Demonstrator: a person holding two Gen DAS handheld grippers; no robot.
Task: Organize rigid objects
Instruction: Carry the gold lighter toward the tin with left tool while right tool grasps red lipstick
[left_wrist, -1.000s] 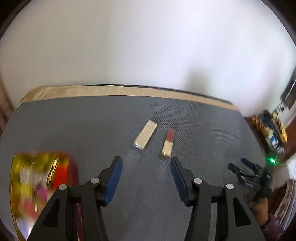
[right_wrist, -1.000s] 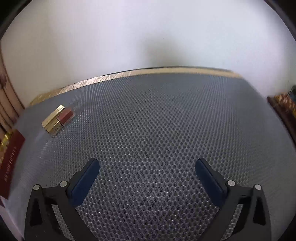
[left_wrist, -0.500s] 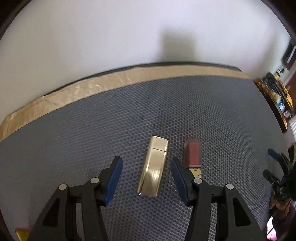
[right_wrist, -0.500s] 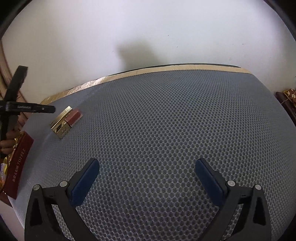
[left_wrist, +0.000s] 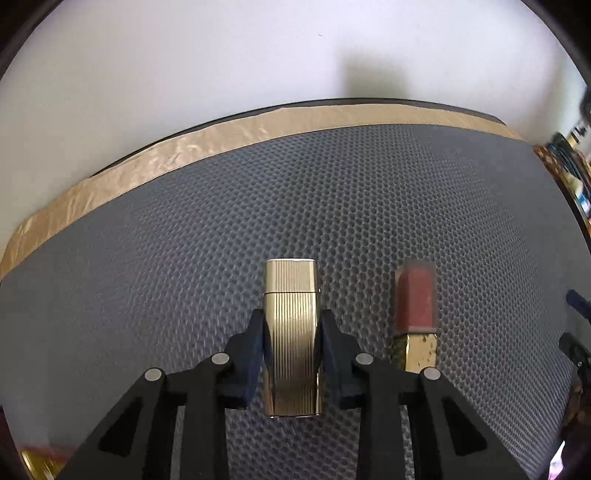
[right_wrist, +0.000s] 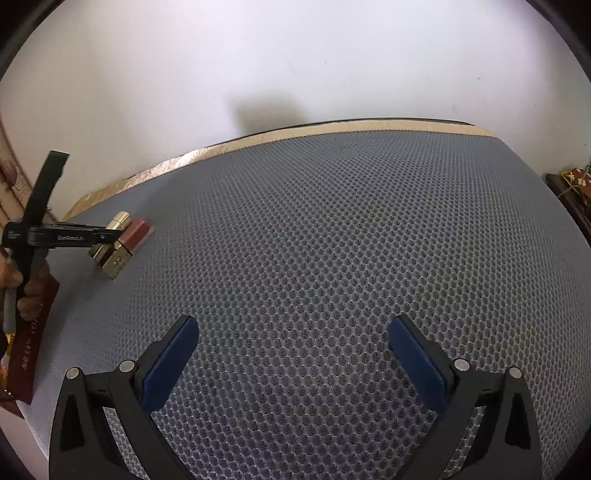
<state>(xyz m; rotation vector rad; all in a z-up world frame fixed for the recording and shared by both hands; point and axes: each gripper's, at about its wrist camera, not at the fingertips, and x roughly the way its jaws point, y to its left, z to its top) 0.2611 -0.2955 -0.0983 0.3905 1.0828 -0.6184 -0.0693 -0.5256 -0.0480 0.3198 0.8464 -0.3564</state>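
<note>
While the ribbed gold case (left_wrist: 291, 332) lies flat on the grey honeycomb mat (left_wrist: 184, 258) of the counter, it is pinched on both long sides by the blue pads of the left hand-held gripper (left_wrist: 291, 332). Just beside it, to the right and parallel, a lipstick with a reddish cap and gold base (left_wrist: 415, 314) is seen, not touching the case. Over a bare stretch of the same mat, the right hand-held gripper (right_wrist: 293, 349) is held with its fingers spread wide, nothing between them. A tan tape strip (left_wrist: 221, 136) is seen along the mat's far edge.
</note>
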